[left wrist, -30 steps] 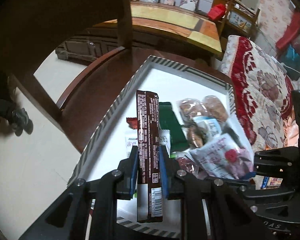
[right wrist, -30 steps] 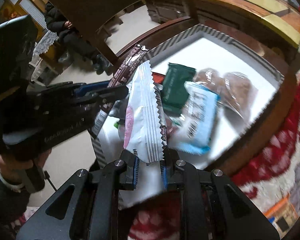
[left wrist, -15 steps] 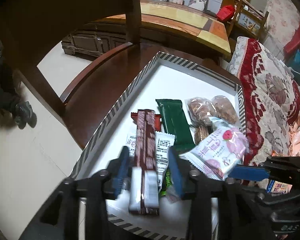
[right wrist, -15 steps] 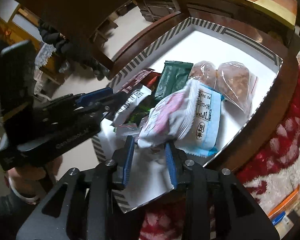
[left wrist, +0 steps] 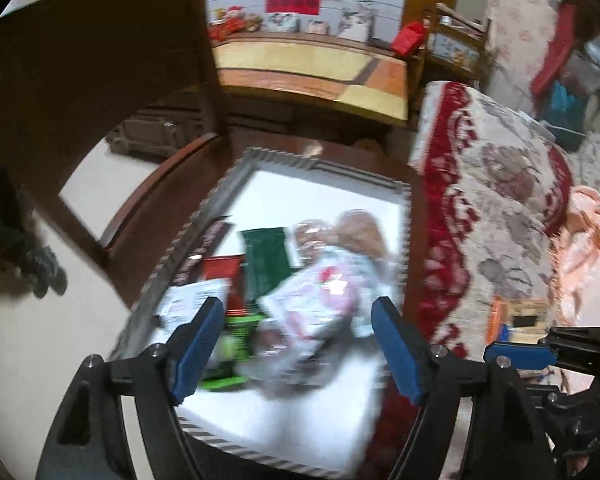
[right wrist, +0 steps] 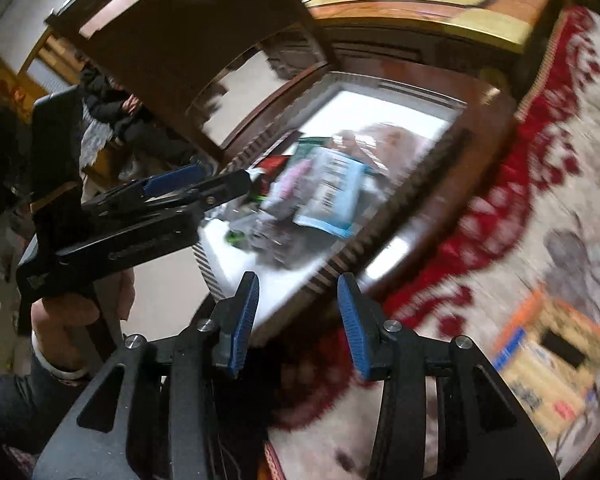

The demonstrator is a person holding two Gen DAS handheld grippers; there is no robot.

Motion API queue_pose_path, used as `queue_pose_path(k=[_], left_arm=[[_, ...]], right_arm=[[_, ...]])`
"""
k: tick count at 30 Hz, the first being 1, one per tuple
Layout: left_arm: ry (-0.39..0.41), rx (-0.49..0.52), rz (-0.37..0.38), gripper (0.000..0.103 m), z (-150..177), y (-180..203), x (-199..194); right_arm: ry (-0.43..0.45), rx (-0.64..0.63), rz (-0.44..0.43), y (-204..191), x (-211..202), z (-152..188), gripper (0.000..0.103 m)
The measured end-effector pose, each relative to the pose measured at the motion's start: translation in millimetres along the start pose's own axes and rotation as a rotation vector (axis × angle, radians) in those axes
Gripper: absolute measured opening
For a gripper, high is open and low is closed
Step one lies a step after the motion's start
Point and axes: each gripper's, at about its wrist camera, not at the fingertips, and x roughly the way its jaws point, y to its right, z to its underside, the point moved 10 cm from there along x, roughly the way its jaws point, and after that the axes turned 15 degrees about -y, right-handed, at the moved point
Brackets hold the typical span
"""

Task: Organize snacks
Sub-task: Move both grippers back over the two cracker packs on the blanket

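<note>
Now both grippers hang empty: the left gripper (left wrist: 298,344), jaws just spread wide, sits directly over the snack pile (left wrist: 312,292) in the tray (left wrist: 320,168), nearer than the half-open right gripper (right wrist: 298,320) off its edge.

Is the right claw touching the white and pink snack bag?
Apart. In the right wrist view the right claw is open and holds nothing; the white and pink snack bag lies farther off in the tray.

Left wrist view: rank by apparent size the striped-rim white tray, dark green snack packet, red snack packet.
1. Striped-rim white tray, clearly largest.
2. Dark green snack packet.
3. Red snack packet, partly covered by other packets, so its full size is unsure.
Motion blur softens all edges.
</note>
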Motion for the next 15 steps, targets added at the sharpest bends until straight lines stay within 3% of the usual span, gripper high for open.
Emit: queue_pose_path(k=[3, 15], left_arm=[[0.000, 0.041, 0.023, 0.079, 1, 26, -2], [-0.060, 0.181, 0.077, 0.079, 18, 112, 14]], right_arm=[[0.038, 0.064, 0.004, 22, -17, 14, 0.049], [0.086, 0.251, 0.051, 105, -63, 91, 0.049]])
